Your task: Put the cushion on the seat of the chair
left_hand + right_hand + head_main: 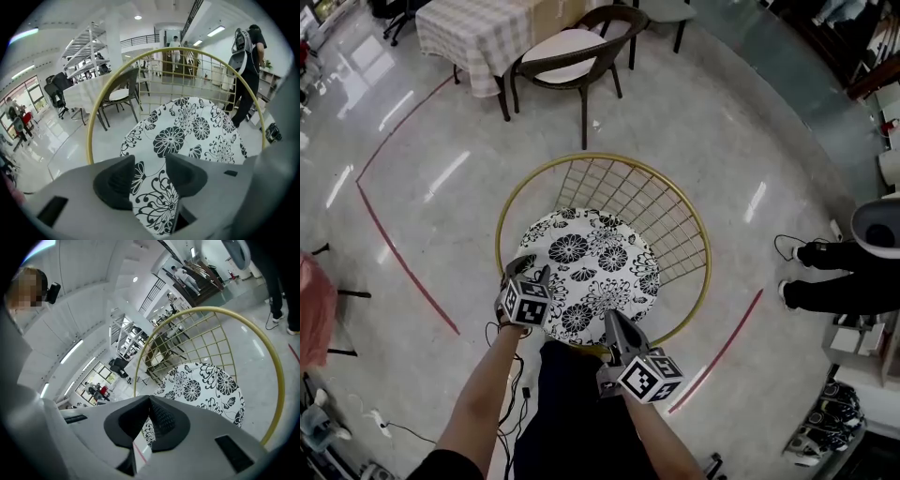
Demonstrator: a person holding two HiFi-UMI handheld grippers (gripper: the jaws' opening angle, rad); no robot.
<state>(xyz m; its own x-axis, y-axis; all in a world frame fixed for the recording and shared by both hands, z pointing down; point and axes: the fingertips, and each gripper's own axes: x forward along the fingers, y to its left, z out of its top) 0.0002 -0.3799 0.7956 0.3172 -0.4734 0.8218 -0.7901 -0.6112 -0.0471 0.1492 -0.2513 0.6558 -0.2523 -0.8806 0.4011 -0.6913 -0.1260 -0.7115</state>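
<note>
Ok so the cushion (591, 272) (round, white with black flowers) is sitting flat on the seat of the chair (598, 156). The chair is basically a gold wire basket: 1 big hoop for a rim with a wire grid curving up behind as the backrest. The cushion fills the bottom of it, and I can't see anything else in there.

The left gripper (528, 272) hangs over the cushion's near-left edge and points down at it. In the left gripper view its 2 jaws stand clearly apart, with the floral fabric showing in the gap. The pads aren't pressing on it, so it isn't gripping. From that angle the gold hoop arcs right around the cushion.

The right gripper (614, 323) is at the near-right rim and points across the seat. In the right gripper view its jaw tips are pinched together with nothing between them. The cushion lies a bit beyond the tips.

Further back there's a table with a checked cloth (473, 33) and a dark chair with a pale seat pad (572, 56) tucked up to it. A person in dark trousers (839, 272) stands off to the right, and a red line (403, 262) curves over the shiny floor.
</note>
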